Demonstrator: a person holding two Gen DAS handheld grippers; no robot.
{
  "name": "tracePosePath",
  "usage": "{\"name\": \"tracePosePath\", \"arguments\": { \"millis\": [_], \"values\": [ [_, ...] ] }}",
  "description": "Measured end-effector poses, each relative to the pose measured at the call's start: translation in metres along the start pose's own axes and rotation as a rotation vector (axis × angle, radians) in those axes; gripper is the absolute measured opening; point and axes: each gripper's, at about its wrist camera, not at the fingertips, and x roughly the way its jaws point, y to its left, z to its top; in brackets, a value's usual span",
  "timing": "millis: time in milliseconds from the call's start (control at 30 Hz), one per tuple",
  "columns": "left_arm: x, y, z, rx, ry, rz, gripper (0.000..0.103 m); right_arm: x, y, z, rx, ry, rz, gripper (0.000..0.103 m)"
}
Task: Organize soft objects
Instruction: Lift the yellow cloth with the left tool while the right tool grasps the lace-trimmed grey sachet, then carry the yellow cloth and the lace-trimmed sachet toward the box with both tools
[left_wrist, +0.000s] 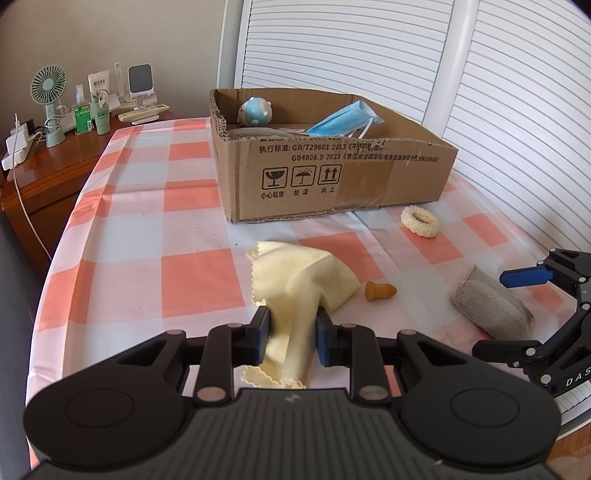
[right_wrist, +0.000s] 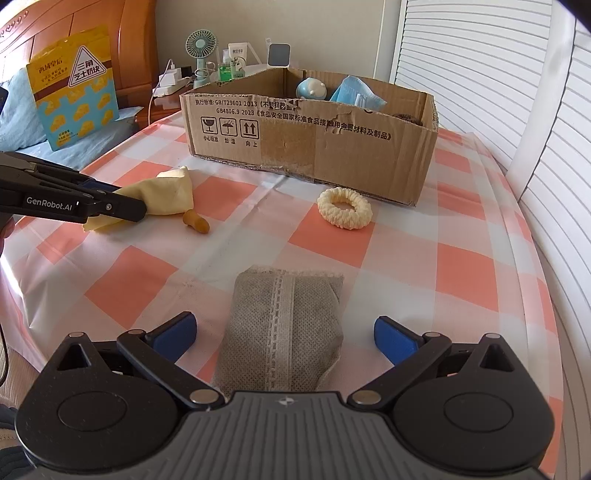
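A: What has the left gripper (left_wrist: 292, 325) got?

B: Its fingers (left_wrist: 263, 325) are clamped on a pale yellow cloth with zigzag-cut edges (left_wrist: 299, 277). The cloth bunches between the blue pads, one end hanging below them and the rest draped forward onto the tabletop covered in a pink-and-white checked cloth (left_wrist: 147, 229).

A: And the right gripper (right_wrist: 286, 338)?

B: Its fingers (right_wrist: 177, 334) stand wide apart, one on each side of a grey woven fabric pouch with a lace strip down its middle (right_wrist: 284, 325). The pads do not touch the pouch, which lies flat on the tabletop.

A: What else lies loose?

B: A small orange-brown rubbery plug-shaped piece (left_wrist: 380, 291) just beside the yellow cloth, and a cream knitted ring-shaped scrunchie (right_wrist: 344, 208) near the front wall of the open brown cardboard box with printed handling symbols (left_wrist: 332, 177).

A: Anything in the box?

B: A light blue pleated face mask (left_wrist: 345, 118) leans against the far side, and a round blue-and-white toy figure (left_wrist: 255, 110) sits in the back corner. Something grey lies low beside them; I cannot tell what.

A: Beyond the tabletop?

B: A wooden nightstand (left_wrist: 48, 170) with a small green desk fan (left_wrist: 50, 88) and some bottles.
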Motion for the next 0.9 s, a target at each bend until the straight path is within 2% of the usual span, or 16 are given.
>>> {"name": "tracePosePath", "arguments": {
  "millis": [100, 200, 267, 400, 500, 600, 633, 700, 800, 900],
  "values": [
    [0.000, -0.001, 0.000, 0.004, 0.001, 0.001, 0.025, 0.000, 0.001, 0.001, -0.012, 0.006, 0.014, 0.103],
    [0.001, -0.001, 0.001, 0.011, 0.004, 0.000, 0.028, -0.003, 0.004, 0.002, -0.032, 0.006, 0.038, 0.097],
    [0.002, 0.000, 0.003, 0.017, 0.008, -0.001, 0.033, -0.006, 0.005, 0.003, -0.041, 0.003, 0.047, 0.085],
    [0.006, -0.003, 0.007, 0.047, 0.013, 0.002, 0.049, -0.010, 0.005, 0.004, -0.047, 0.006, 0.048, 0.071],
    [0.010, -0.005, 0.009, 0.071, 0.018, 0.013, 0.052, -0.011, 0.004, 0.005, -0.048, 0.009, 0.048, 0.062],
    [0.014, -0.006, 0.012, 0.085, 0.018, 0.011, 0.046, -0.012, 0.004, 0.005, -0.047, 0.009, 0.047, 0.057],
    [0.014, -0.005, 0.013, 0.084, 0.018, 0.008, 0.036, -0.012, 0.005, 0.006, -0.048, 0.009, 0.048, 0.055],
    [0.015, -0.004, 0.015, 0.076, 0.018, 0.000, 0.022, -0.013, 0.005, 0.006, -0.050, 0.007, 0.045, 0.052],
    [0.014, -0.002, 0.017, 0.070, 0.027, -0.023, 0.017, -0.014, 0.005, 0.007, -0.052, 0.005, 0.046, 0.048],
    [0.009, 0.001, 0.020, 0.059, 0.021, -0.046, 0.017, -0.017, 0.005, 0.007, -0.062, 0.004, 0.045, 0.046]
  ]
}}
